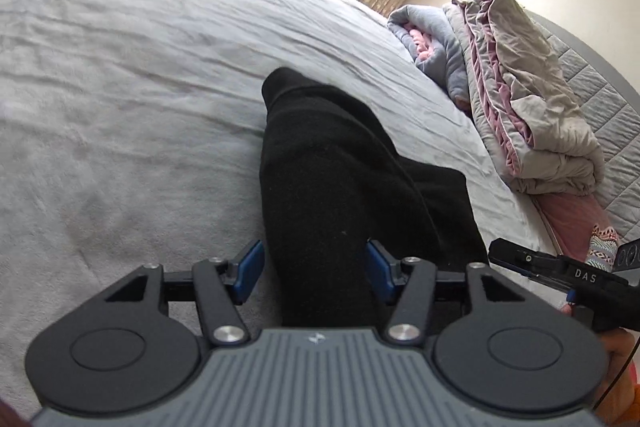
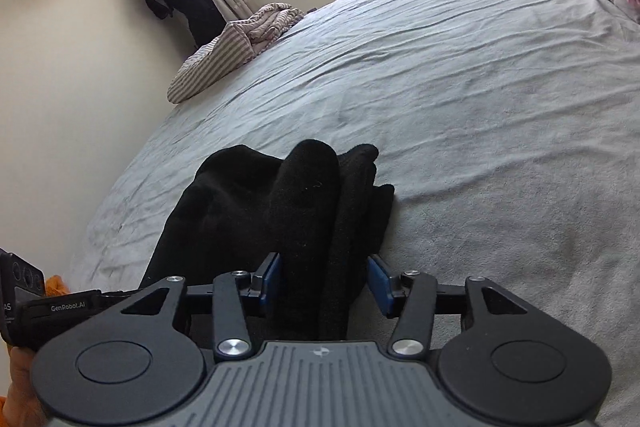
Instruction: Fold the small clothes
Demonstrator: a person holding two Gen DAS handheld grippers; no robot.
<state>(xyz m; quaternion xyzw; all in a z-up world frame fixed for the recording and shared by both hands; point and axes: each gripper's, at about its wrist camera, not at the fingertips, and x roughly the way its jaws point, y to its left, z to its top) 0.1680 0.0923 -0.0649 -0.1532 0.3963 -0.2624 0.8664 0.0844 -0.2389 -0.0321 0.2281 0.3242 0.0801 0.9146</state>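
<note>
left gripper (image 1: 316, 275), lower centre of the left wrist view: blue pads set wide, with the black garment (image 1: 340, 179) running up between them; whether the pads press the cloth cannot be told. right gripper (image 2: 324, 281), lower centre of the right wrist view: likewise wide, the same dark cloth bunched between its pads, grip uncertain. the garment lies on the grey bedsheet (image 1: 120, 87), mid-frame in both views, heaped in soft ridges, not flat. it looks light, limp and slightly fuzzy, so it should drape and sag when lifted and is unlikely to slip; the near hem at each gripper seems the sensible hold, one corner apiece. outward: much bare sheet lies toward the upper left of the left view and the right of the right view, giving room to spread and fold. a folded quilt pile (image 1: 532, 99) sits at the upper right of the left view, a striped cloth (image 2: 224, 63) at the upper left of the right view, both well apart.
</note>
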